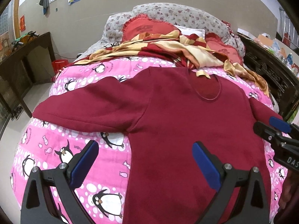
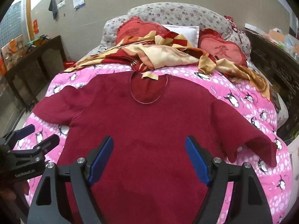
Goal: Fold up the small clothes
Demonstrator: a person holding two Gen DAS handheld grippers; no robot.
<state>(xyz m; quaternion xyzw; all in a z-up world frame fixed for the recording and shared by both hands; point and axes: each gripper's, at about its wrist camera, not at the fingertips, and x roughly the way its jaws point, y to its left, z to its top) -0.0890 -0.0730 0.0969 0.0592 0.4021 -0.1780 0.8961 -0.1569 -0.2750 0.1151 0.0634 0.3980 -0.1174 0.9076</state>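
Matt fleecy sweater [image 2: 149, 130] on smooth cotton quilt [image 2: 243, 100].

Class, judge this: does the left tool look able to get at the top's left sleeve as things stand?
Probably yes. The left tool is open, and the sleeve lies flat on the quilt with nothing over it.

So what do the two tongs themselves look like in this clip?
Both the left tongs and right tongs are matte black angular frames with silver round bolts and flat, ribbed blue pads. Partial white lettering marks each body. No cables or sleeves show.
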